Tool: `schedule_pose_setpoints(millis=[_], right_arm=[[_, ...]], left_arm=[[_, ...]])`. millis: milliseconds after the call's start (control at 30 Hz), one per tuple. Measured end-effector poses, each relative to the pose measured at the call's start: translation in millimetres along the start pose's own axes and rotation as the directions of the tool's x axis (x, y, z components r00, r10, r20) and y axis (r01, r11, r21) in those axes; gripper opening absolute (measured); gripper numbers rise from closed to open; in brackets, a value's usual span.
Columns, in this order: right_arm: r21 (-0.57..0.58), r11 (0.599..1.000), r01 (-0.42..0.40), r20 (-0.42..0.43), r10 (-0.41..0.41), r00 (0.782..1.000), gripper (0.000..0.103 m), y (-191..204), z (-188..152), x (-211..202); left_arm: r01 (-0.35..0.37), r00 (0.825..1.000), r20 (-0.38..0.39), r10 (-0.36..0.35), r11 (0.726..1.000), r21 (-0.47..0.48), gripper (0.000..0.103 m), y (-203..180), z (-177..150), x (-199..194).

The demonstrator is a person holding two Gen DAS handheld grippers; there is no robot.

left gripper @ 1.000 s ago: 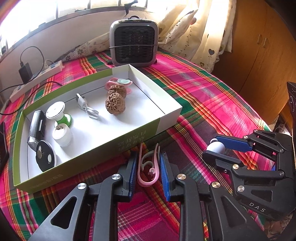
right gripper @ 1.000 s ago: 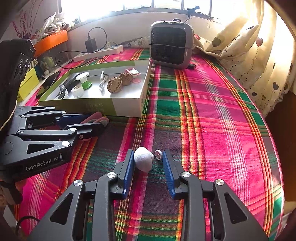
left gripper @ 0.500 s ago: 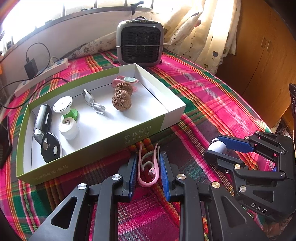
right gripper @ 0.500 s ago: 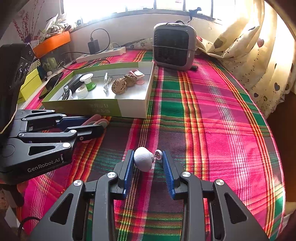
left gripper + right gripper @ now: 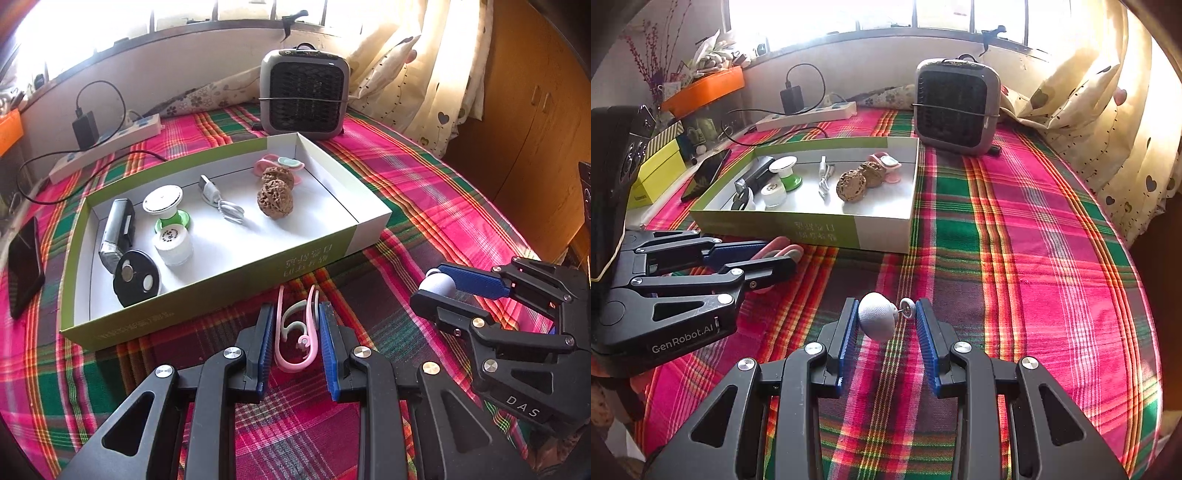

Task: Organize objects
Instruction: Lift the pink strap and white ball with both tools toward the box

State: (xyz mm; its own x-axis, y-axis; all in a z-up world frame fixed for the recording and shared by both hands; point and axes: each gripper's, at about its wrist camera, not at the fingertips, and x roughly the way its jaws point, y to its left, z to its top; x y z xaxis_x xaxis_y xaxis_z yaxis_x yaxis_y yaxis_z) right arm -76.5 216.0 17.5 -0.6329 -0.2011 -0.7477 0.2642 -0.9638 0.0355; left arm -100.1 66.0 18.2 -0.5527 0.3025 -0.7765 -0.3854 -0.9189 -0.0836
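My left gripper (image 5: 293, 317) is shut on a pink U-shaped clip (image 5: 295, 332) and holds it just above the plaid cloth, in front of the green and white box (image 5: 314, 254). My right gripper (image 5: 884, 314) is shut on a white round knob with a small metal pin (image 5: 877, 319). The knob also shows in the left wrist view (image 5: 439, 284), to the right of the box. The box (image 5: 882, 230) holds two walnuts (image 5: 275, 201), a cable (image 5: 221, 203), a white spool (image 5: 173, 243), a green-based cap (image 5: 166, 206), a black disc (image 5: 136, 277) and a lighter (image 5: 116, 232).
A grey heater (image 5: 304, 99) stands behind the box. A power strip with charger (image 5: 107, 147) lies at the back left. A phone (image 5: 24, 266) lies left of the box. Curtains (image 5: 1108, 122) hang on the right. A yellow box (image 5: 657, 173) sits far left.
Both grippers have lifted and drawn back a little from the box while holding their objects. The box contents have not moved.
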Motion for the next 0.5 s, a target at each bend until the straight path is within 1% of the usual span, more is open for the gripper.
schedule_pose_setpoints(millis=[267, 400, 500], right_arm=[[0.0, 1.0, -0.008, 0.006, 0.008, 1.0, 0.032, 5.5, 2.0, 0.6], [0.004, 1.0, -0.01, 0.006, 0.01, 1.0, 0.032, 4.9, 0.9, 0.6], [0.009, 1.0, -0.009, 0.004, 0.009, 1.0, 0.032, 3.4, 0.0, 0.9]], left_arm=[[0.0, 1.0, 0.011, 0.0, 1.0, -0.013, 0.021, 4.3, -2.9, -6.4], [0.02, 1.0, 0.018, -0.019, 1.0, -0.018, 0.02, 7.0, -5.3, -6.0], [0.036, 0.999, 0.006, -0.036, 0.999, -0.02, 0.021, 6.9, -5.4, -2.5]])
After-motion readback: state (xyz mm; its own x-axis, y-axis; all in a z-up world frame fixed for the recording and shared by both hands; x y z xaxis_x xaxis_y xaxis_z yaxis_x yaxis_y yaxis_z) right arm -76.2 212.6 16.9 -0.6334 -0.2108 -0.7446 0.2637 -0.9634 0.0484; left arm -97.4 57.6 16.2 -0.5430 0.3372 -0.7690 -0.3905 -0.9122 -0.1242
